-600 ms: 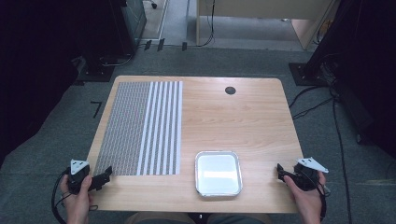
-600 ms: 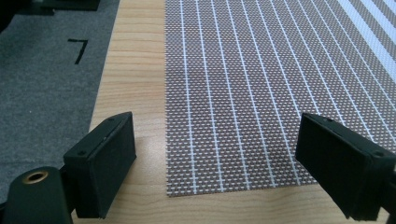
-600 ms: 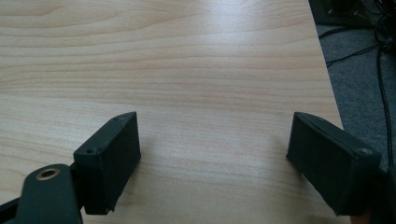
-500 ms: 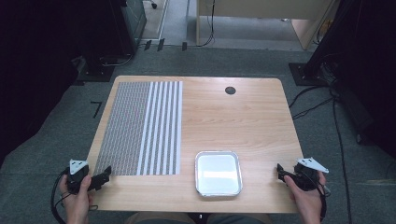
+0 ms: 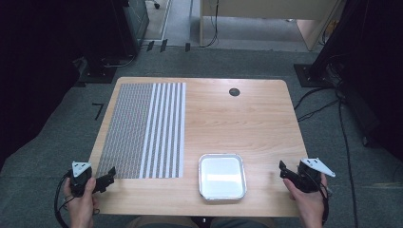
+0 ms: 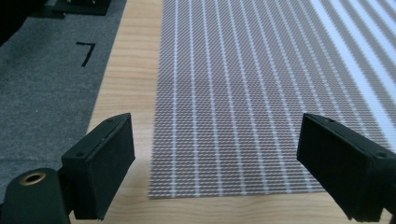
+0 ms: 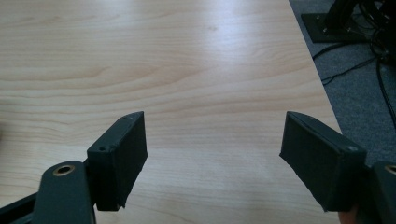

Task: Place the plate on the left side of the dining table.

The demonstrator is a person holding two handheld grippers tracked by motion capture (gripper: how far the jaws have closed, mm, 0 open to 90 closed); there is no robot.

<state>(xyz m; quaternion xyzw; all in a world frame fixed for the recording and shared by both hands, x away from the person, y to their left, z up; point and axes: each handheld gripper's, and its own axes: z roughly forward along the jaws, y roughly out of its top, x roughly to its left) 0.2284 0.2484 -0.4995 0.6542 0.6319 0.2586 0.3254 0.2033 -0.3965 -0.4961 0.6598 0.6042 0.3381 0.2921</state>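
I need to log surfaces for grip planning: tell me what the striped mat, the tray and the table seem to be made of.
Striped mat: looks like woven fabric or vinyl, matte; a fine grey-and-white mesh texture shows in the left gripper view.
Tray: probably thin metal foil, shiny; its crimped rim glints silver and the inside reads pale.
Table: light wood or wood-look laminate, smooth with a slight sheen; grain lines show, real wood uncertain.

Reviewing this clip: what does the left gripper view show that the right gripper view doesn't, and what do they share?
Left gripper view alone: the striped placemat lying flat, and a black mark on the carpet. Right gripper view alone: bare wood ahead, with cables on the floor past the table edge. Shared: the wooden table, grey carpet, and each gripper's own black jaws standing wide apart, the left gripper and right gripper holding nothing.
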